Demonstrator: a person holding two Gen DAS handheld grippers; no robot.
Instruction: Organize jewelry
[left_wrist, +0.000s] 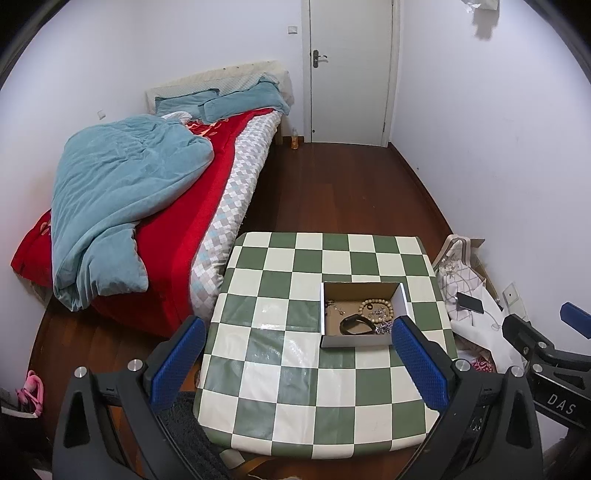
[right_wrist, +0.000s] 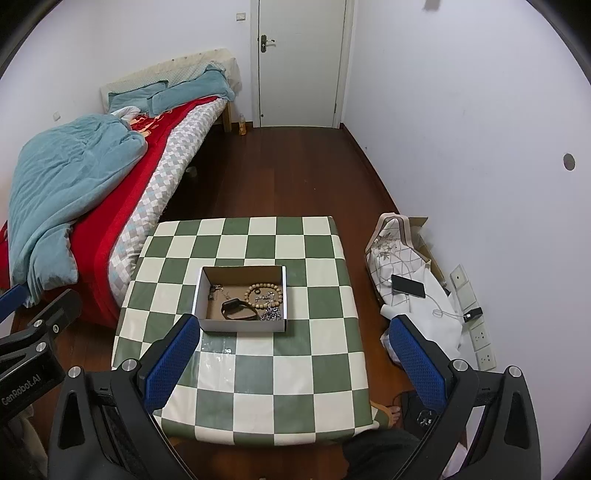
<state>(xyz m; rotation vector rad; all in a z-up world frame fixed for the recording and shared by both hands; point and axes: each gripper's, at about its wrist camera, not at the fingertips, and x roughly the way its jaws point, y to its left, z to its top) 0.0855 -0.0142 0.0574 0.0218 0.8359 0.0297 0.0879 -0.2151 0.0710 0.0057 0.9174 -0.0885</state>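
- Left wrist view: the left gripper (left_wrist: 299, 354) hangs wide apart and empty above the checkered table (left_wrist: 280, 406); the cardboard box (left_wrist: 360, 341) sits at 1 o'clock, holding a wooden bead bracelet (left_wrist: 376, 307) and black band (left_wrist: 356, 325).
- Right wrist view: the right gripper (right_wrist: 295, 354) is spread wide, empty; the box (right_wrist: 242, 326) lies at 11 o'clock, near the left finger (right_wrist: 173, 363).

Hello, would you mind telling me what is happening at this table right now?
A person holds a two-finger claw in each hand above a checkered table and is about to sort jewelry. The left claw and right claw are both open and empty, hovering short of an open cardboard box. Inside it lie a wooden bead bracelet, a black wristband, a silvery chain pile and some small pieces. Nothing is being gripped.
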